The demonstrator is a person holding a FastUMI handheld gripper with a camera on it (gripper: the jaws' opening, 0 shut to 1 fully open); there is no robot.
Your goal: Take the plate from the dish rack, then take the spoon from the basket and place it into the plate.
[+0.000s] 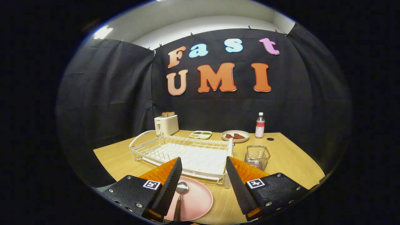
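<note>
A pink plate [197,200] lies flat on the wooden table, below and between my fingers, nearer the left one. A metal spoon [180,193] rests in the plate, bowl pointing away from me, handle toward me beside the left finger. My gripper [203,167] stands open above the plate, nothing between its black ribbed fingers [171,184]. The white wire dish rack [187,153] sits just ahead of the fingers with nothing in it. A small wire basket [257,156] stands to the right of the rack, beyond the right finger.
At the back of the table [293,159] stand a white toaster [166,124], a divided dish [200,134], a plate of dark food [235,136] and a bottle [260,125]. A dark round hole [270,139] marks the tabletop near the bottle.
</note>
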